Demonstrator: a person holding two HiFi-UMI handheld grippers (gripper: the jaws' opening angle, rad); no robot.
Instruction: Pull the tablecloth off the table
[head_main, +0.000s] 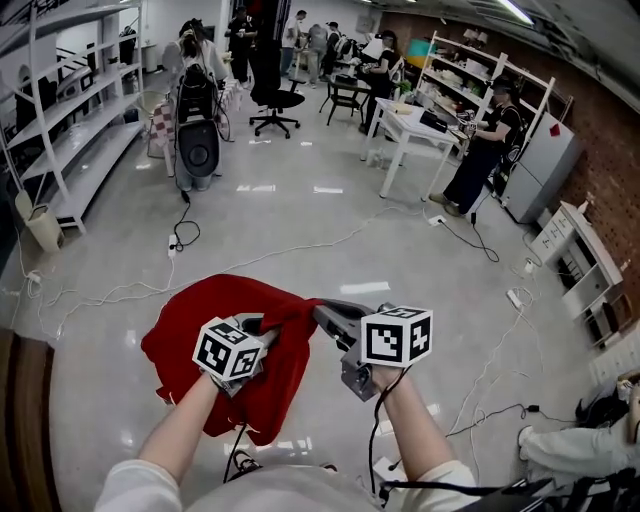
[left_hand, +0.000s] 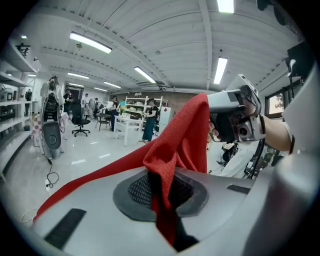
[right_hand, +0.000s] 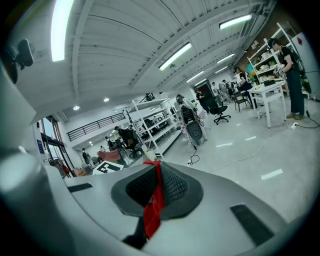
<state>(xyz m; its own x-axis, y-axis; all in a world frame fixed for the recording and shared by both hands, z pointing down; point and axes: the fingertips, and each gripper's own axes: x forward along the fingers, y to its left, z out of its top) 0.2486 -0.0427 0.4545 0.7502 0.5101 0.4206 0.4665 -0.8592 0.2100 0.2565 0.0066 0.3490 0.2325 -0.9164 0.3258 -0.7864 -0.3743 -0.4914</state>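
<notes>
The red tablecloth (head_main: 205, 315) hangs bunched in the air over the shiny floor, held between both grippers in the head view. My left gripper (head_main: 265, 332) is shut on a fold of it; in the left gripper view the cloth (left_hand: 175, 142) rises out of the closed jaws (left_hand: 161, 187) and stretches up to the right gripper (left_hand: 214, 102). My right gripper (head_main: 322, 312) is shut on another edge. In the right gripper view a thin strip of red cloth (right_hand: 153, 207) is pinched between its pads (right_hand: 157, 186).
A brown wooden surface (head_main: 25, 420) shows at the lower left edge. Cables (head_main: 180, 240) trail over the floor. White shelving (head_main: 70, 140) lines the left, a white table (head_main: 405, 125) with people stands at the back right, and an office chair (head_main: 275, 105) at the back.
</notes>
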